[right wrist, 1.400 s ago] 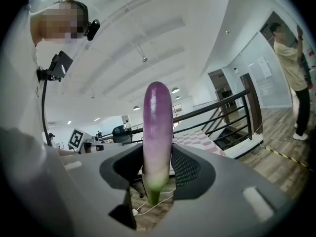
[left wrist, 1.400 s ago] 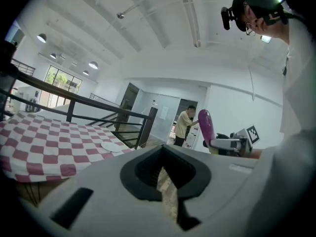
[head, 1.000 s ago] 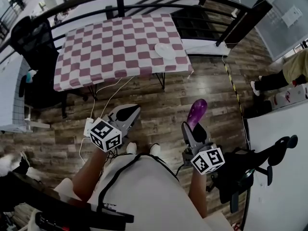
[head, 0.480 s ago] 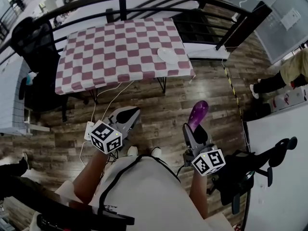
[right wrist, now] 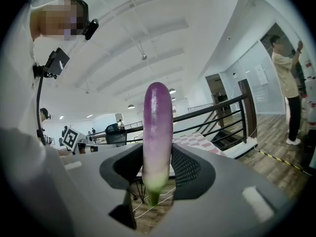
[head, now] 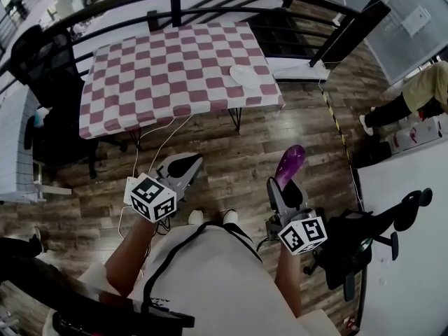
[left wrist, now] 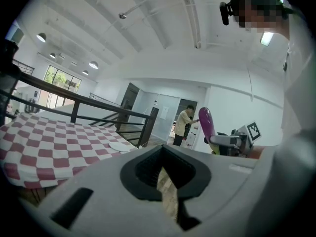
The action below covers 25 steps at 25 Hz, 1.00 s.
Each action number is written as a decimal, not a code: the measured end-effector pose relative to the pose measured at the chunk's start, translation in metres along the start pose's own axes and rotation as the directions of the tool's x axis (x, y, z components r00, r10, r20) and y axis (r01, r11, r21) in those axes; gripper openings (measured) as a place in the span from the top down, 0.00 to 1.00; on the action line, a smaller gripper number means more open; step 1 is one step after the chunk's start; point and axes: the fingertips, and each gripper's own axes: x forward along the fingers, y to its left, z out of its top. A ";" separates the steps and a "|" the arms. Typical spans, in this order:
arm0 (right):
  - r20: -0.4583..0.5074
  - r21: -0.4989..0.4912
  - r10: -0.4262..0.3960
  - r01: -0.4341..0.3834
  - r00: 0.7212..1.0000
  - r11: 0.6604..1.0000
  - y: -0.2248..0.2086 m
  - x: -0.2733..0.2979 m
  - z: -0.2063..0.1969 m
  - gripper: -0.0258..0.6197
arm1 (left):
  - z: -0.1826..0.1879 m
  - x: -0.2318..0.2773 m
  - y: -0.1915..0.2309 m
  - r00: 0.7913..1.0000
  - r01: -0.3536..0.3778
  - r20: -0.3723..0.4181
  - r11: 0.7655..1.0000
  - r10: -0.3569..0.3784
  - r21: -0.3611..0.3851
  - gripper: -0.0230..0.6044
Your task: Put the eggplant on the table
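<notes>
No legible writing anywhere; print on the white shirt (head: 158,299) too small

Eggplant (right wrist: 158,127) skin glossy, smooth. Tablecloth (head: 161,75) checked fabric, matt. Floor (head: 238,145) wood planks, slight sheen. Railing (head: 175,9) dark painted metal.

The bench (head: 168,68) wears a red-and-white checked cloth; a white plate (head: 245,76) lies on it near its right front corner; white cables (head: 168,130) trail beneath onto the wood-plank floor (head: 231,152).
</notes>
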 end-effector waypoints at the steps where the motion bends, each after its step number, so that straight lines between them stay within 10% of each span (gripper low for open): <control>1: -0.003 -0.001 -0.004 0.004 1.000 1.000 0.003 0.001 -0.002 0.68 | -0.002 -0.003 0.002 1.000 0.000 -0.004 1.000 0.000 -0.002 0.96; 25: -0.032 -0.029 0.006 -0.007 0.999 1.000 0.044 0.024 -0.012 0.68 | -0.013 -0.058 0.034 0.999 -0.040 0.007 0.999 0.040 -0.030 0.96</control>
